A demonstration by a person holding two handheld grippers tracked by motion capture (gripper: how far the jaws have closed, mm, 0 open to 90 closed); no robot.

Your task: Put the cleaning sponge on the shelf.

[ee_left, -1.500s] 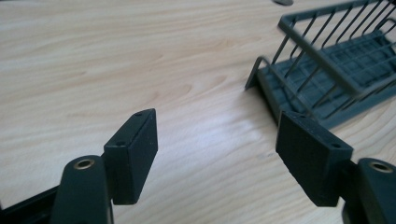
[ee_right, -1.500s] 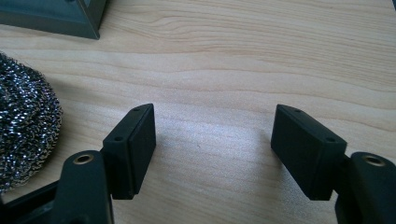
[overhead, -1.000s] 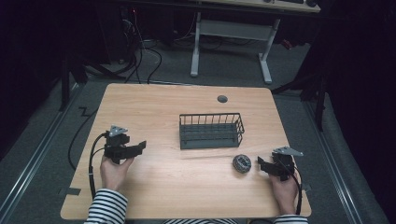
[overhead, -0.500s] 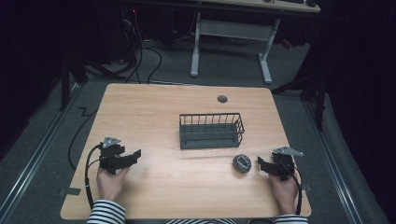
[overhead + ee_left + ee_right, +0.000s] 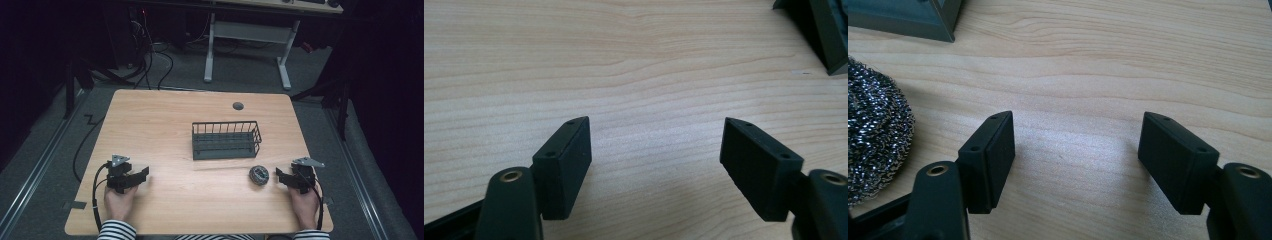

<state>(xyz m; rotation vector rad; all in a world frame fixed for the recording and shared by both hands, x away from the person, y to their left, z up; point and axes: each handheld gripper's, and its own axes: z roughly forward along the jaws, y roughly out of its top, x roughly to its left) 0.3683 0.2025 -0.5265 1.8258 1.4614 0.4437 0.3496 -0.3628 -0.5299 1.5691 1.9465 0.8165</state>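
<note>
Right gripper [image 5: 1075, 145]: jaws apart, nothing between them; steel scourer [image 5: 870, 130] at frame left. High view adds wire basket [image 5: 226, 140] at centre, left gripper [image 5: 134, 176] open lower left, apart.

Silvery steel scourer [image 5: 259, 174], dark grey wire basket [image 5: 226, 140]

- A round scrubbing pad of coiled, shiny steel wire [image 5: 259, 174], dark grey with bright glints, rests flat on the pale wooden worktop [image 5: 165, 130].
- It sits just off the near right corner of the dark wire basket [image 5: 226, 139], apart from it.
- In the right gripper view the pad [image 5: 875, 130] shows its tangled, curly strands, with the basket's corner [image 5: 908, 17] just beyond.
</note>
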